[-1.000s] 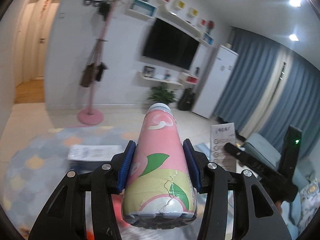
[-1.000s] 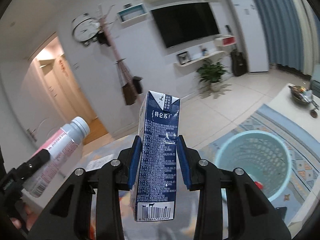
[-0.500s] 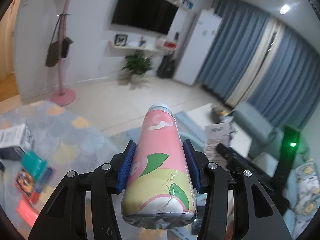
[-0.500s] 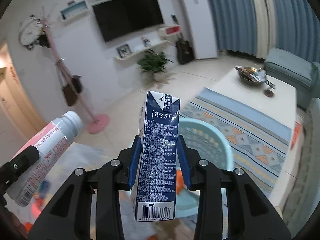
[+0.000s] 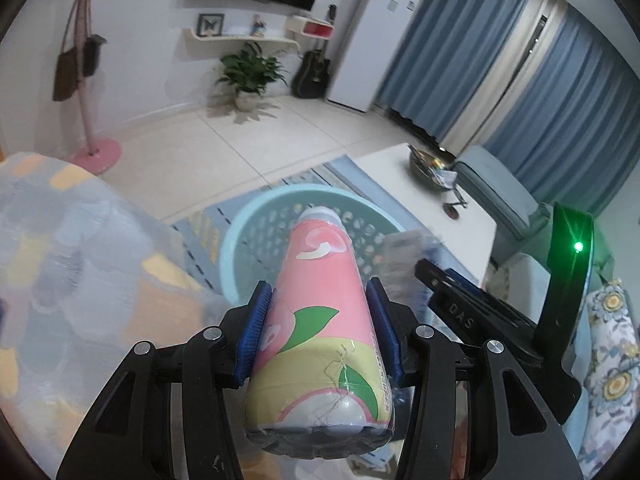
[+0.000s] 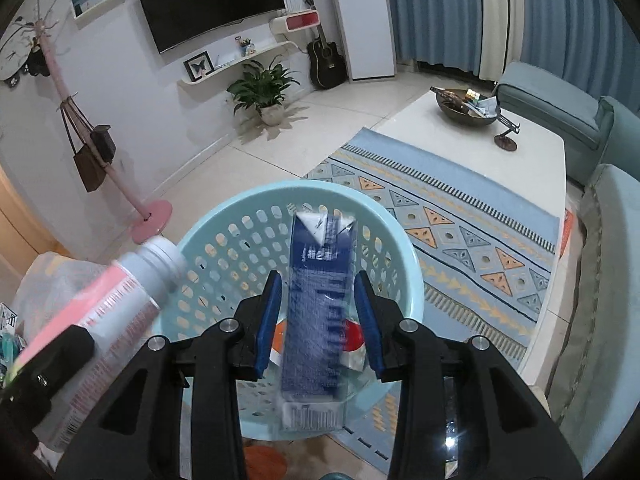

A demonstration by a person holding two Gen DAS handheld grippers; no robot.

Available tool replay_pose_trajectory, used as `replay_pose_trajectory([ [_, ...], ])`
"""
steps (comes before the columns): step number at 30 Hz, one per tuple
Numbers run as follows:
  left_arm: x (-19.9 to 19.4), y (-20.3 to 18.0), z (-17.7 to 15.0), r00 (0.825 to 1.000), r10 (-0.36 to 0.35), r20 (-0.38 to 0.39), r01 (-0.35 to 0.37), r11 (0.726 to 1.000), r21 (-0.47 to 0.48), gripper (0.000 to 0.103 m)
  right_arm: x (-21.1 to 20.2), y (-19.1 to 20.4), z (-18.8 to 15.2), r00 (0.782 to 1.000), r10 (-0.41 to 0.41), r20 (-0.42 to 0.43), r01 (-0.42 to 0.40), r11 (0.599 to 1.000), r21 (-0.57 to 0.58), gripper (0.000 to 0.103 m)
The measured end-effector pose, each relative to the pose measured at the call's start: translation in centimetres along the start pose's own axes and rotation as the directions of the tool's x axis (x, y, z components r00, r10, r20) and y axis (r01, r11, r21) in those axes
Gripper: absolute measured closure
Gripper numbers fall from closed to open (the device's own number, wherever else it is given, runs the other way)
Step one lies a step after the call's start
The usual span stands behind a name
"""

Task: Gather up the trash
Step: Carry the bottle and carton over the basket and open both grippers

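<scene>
Perforated plastic basket [image 6: 404, 264]; glossy shrink-wrapped bottle [image 5: 320, 312].

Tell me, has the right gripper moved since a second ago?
Yes. The right gripper swung toward the blue basket, which now sits under its milk carton instead of off right.

left claw [image 5: 318, 322] clamped tight, right claw [image 6: 319, 320] spread apart
</scene>
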State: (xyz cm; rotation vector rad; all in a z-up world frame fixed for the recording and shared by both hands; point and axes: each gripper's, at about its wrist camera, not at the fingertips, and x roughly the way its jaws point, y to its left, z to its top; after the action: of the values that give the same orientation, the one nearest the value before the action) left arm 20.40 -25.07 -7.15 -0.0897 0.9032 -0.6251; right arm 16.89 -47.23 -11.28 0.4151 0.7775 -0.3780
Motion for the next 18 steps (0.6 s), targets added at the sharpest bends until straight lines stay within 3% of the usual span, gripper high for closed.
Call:
replay_pose_trajectory([
  [3, -0.7, -0.1, -0.1, 1.0, 0.0, 0.023, 0.0, 1.0, 0.003, 0.046, -0.3, -0.2, 0.0, 1.0, 0.003, 0.003, -0.003, 1.0, 0.0, 0.056],
  [7, -2.6, -0.2, -0.2, 0.998, 0.004, 0.065, -0.005, 1.0, 0.015, 0.041, -1.3, 0.2, 0.2, 1.0, 0.014, 0.017, -0.014, 1.0, -0.006, 0.056],
  [18, -7.5, 1.8, -0.5, 0.989, 0.007, 0.151, 0.002, 0.998, -0.058, 0.041, -5.0, 4.3, -0.4, 0.995, 0.085, 0.057, -0.08, 0.994, -0.076, 0.056],
])
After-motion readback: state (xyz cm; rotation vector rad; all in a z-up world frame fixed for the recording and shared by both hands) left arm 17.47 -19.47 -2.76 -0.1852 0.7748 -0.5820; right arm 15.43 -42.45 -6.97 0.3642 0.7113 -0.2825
